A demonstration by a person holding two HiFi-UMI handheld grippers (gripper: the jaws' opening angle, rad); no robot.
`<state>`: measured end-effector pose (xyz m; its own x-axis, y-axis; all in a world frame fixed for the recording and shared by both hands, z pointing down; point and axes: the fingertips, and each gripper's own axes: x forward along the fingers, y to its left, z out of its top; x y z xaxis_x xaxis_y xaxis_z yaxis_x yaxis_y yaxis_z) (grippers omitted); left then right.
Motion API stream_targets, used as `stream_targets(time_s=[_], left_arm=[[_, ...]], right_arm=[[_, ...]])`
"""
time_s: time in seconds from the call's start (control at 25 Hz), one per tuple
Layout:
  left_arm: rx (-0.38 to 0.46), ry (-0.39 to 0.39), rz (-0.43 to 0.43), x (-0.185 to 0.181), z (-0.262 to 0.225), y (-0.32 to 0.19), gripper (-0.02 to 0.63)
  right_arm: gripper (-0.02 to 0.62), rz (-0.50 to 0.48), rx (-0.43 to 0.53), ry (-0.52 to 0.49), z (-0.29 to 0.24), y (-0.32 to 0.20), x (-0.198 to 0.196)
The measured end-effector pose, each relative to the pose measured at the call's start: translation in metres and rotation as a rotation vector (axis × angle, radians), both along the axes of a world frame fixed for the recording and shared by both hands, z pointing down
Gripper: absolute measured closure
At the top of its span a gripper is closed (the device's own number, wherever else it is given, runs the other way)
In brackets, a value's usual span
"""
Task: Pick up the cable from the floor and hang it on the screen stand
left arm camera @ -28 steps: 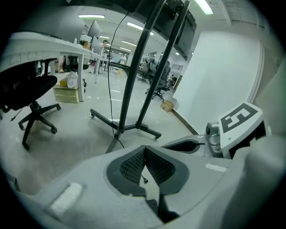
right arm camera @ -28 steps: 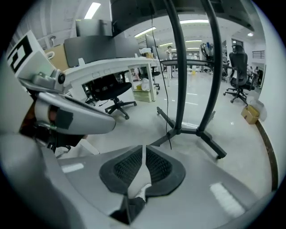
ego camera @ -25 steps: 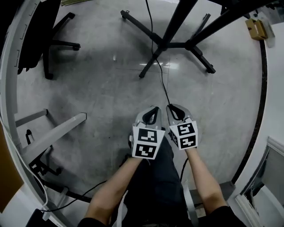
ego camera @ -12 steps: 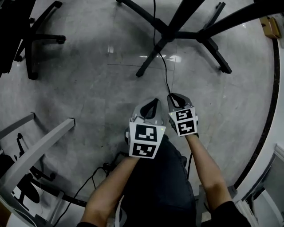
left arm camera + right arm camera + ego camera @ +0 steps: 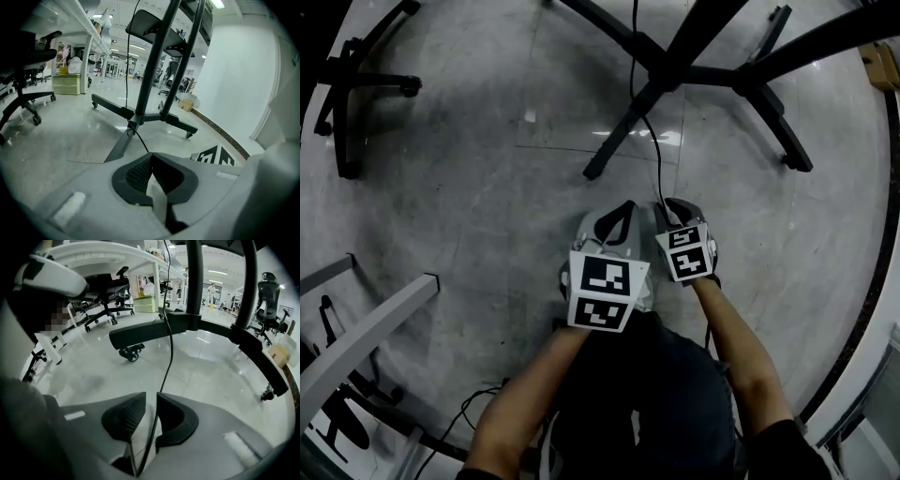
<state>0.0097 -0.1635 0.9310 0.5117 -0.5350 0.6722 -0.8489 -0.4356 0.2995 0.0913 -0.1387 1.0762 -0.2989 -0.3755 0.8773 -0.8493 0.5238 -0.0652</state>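
Grey polished floor (image 5: 487, 216); right tool (image 5: 673, 204) pinching cable (image 5: 170, 357), left tool (image 5: 621, 211) pressed together, empty. Judged best: hold pinch firm, raise cable steadily onto screen stand (image 5: 670, 70).

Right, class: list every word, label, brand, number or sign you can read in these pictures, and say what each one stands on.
None: no view shows any readable text.
Left tool and right tool: their cubes carry only black-and-white square markers, no letters or numbers.
Cable: no print visible.
Cardboard box: too small to tell whether it bears print.
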Motion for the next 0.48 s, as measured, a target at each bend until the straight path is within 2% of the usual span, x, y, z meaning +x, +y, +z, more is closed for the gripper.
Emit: stream_targets(time_s=[0.36, 0.4, 0.44, 0.48], left_arm=[[0.050, 0.000, 0.012, 0.001, 0.031, -0.016, 0.607], [0.056, 0.001, 0.010, 0.000, 0.032, -0.016, 0.607], [0.063, 0.002, 0.009, -0.001, 0.032, -0.018, 0.607], [0.069, 0.003, 0.009, -0.002, 0.033, -0.019, 0.607]], right_arm=[[0.508, 0.003, -0.008, 0.029, 0.054, -0.016, 0.005], [0.519, 0.003, -0.007, 0.034, 0.056, -0.017, 0.005], [0.557, 0.003, -0.004, 0.037, 0.057, -0.018, 0.005], [0.560, 0.004, 0.000, 0.037, 0.057, -0.018, 0.005]])
